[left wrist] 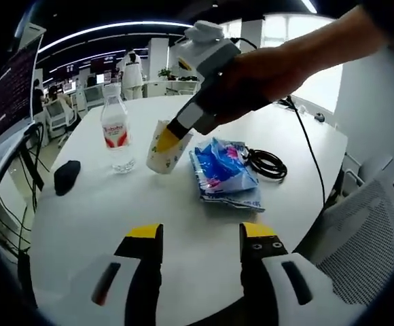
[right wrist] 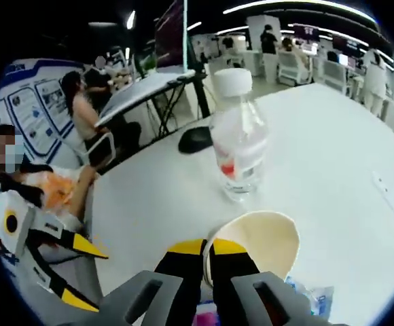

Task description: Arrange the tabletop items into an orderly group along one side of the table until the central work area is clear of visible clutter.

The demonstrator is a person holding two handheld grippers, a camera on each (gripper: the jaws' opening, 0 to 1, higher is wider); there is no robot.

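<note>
Your right gripper [right wrist: 206, 261] is clamped on the rim of the paper cup [left wrist: 166, 147], holding it tilted just beside the water bottle [left wrist: 116, 129] with the blue packet [left wrist: 223, 174] on the cup's other side, while your left gripper [left wrist: 201, 246] hangs agape, well short of the bottle.

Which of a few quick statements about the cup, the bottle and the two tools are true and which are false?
1. The right tool pinches the paper cup's rim. True.
2. The water bottle lies on its side. False: it stands upright, cap on.
3. The left tool holds the blue packet. False: its jaws are apart and hold nothing; the packet lies on the table.
4. A black cable lies coiled beside the blue packet. True.
</note>
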